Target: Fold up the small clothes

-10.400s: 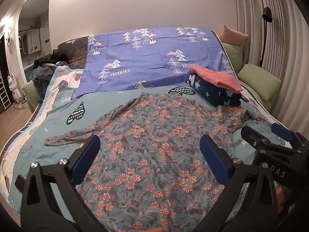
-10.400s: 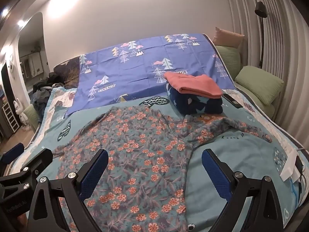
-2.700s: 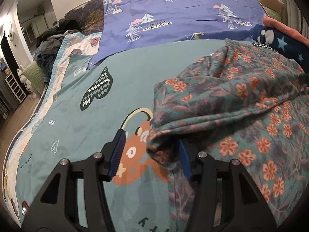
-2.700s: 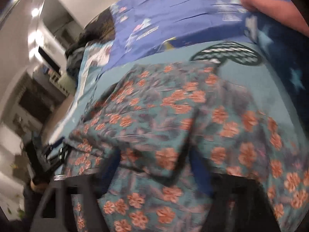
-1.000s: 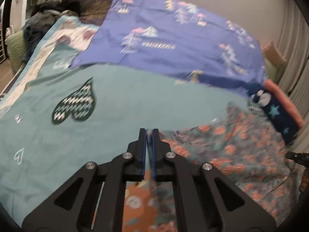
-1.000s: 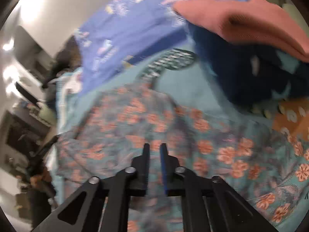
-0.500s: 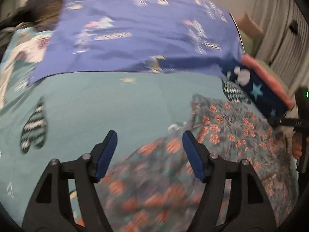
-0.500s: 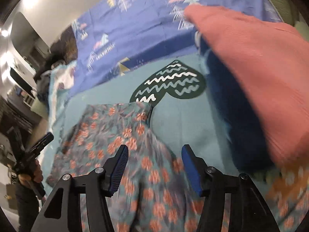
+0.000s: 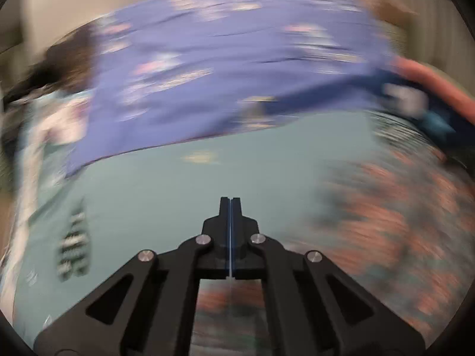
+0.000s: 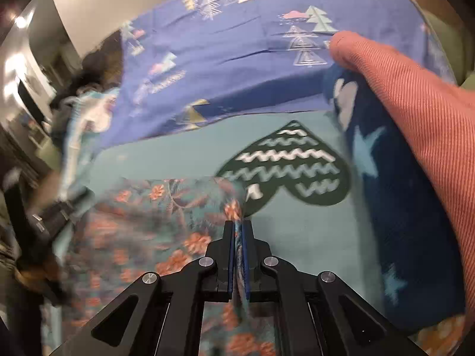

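**Both tongs closed over the floral garment on the bed**

Right wrist view, nearest first: my right tongs (image 10: 237, 225) are pressed together with a fold of the floral garment (image 10: 154, 225) pinched between the blue pads, the cloth running up through the gap and out past the tips. The garment spreads to the left of the tongs over the teal bedsheet (image 10: 184, 154). Just beyond the tips lies a dark green heart print (image 10: 285, 166) with white zigzags. To the right stands a folded stack: a navy star-patterned piece (image 10: 386, 195) with a salmon-pink piece (image 10: 415, 103) on top. Farther back, a purple tree-print sheet (image 10: 237, 53) covers the bed up to the wall.

Left wrist view (heavily blurred by motion): my left tongs (image 9: 230, 207) have their pads closed flat against each other; I cannot tell whether any cloth is caught between them. Floral fabric shows below the linkage and, more broadly, at the right (image 9: 400, 237). Ahead lies bare teal sheet, then the purple sheet, with the pink-topped stack at far right.
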The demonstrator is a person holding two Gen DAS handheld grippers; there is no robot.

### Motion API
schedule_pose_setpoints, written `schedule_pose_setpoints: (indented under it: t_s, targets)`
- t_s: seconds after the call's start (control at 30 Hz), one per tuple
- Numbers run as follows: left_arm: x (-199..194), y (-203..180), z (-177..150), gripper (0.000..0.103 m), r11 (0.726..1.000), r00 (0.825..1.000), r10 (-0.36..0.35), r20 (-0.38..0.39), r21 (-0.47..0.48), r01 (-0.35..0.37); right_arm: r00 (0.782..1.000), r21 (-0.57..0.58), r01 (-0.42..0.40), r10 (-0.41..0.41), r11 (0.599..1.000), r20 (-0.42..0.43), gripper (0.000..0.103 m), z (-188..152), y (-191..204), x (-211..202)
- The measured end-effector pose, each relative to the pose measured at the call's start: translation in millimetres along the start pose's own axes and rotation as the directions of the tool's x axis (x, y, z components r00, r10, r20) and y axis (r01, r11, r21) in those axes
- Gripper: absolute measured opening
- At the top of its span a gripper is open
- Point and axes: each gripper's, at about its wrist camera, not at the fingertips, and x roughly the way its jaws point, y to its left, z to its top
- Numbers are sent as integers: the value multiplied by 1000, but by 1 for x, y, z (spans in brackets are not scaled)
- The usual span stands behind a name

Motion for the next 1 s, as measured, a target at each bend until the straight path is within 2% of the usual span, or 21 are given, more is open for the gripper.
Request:
schedule_pose_setpoints:
  t_s: [0.07,0.13,0.17,0.23,0.3,0.33,0.4,0.5,0.6,0.73,0.77,0.83,0.87,0.9,0.93,0.97,1.0]
  targets:
    - [7,26,-2,0,993,998,-41,-46,-112,35,999,15,25,-24,1000,-37,6,-6,-8,9]
    - [-5,33,-9,1,991,996,-74,-45,-116,69,997,69,-44,48,997,-59,12,-14,-20,1]
    - [-10,31,-12,1,992,996,-77,-45,-99,73,996,92,-76,80,993,-35,17,-20,-29,-13]
    - [-33,28,-23,12,995,995,-90,-38,-39,89,997,107,-80,78,991,21,26,-36,-44,-46]
    - [-56,32,-37,44,996,995,-91,-26,-15,91,994,106,-103,99,989,46,31,-57,-57,-78]
    - [-71,39,-47,49,996,996,-85,-15,-21,84,992,106,-125,121,987,40,31,-67,-58,-89]
    - [-89,52,-62,52,996,997,-80,1,-49,80,980,110,-199,200,974,0,31,-95,-59,-111]
    - [-111,75,-97,54,986,995,-97,-10,-139,95,954,118,-278,288,953,-78,31,-122,-46,-113]
    - [-125,91,-136,54,967,990,-132,-52,-229,117,909,149,-371,391,917,-145,33,-141,-28,-103]
    - [-131,95,-176,59,936,976,-199,-89,-312,162,902,215,-370,405,904,-152,49,-135,-20,-72]
    - [-130,92,-182,59,933,972,-210,-103,-318,168,888,253,-393,436,884,-146,53,-132,-21,-63]
    - [-126,85,-190,59,941,973,-200,-118,-300,157,867,314,-424,481,850,-131,55,-127,-23,-50]
    - [-123,80,-192,58,950,976,-178,-125,-281,137,865,325,-421,482,847,-138,48,-125,-19,-44]
    - [-121,76,-193,44,955,979,-164,-119,-269,127,866,318,-416,478,852,-149,3,-123,-16,-42]
    - [-121,75,-192,31,956,980,-164,-111,-264,130,868,309,-406,469,860,-164,6,-122,-11,-42]
    - [-122,74,-191,7,953,977,-182,-107,-265,149,877,293,-414,464,862,-124,4,-121,-8,-52]
    - [-125,72,-189,4,957,981,-168,-100,-256,138,884,273,-417,457,867,-100,4,-121,-4,-62]
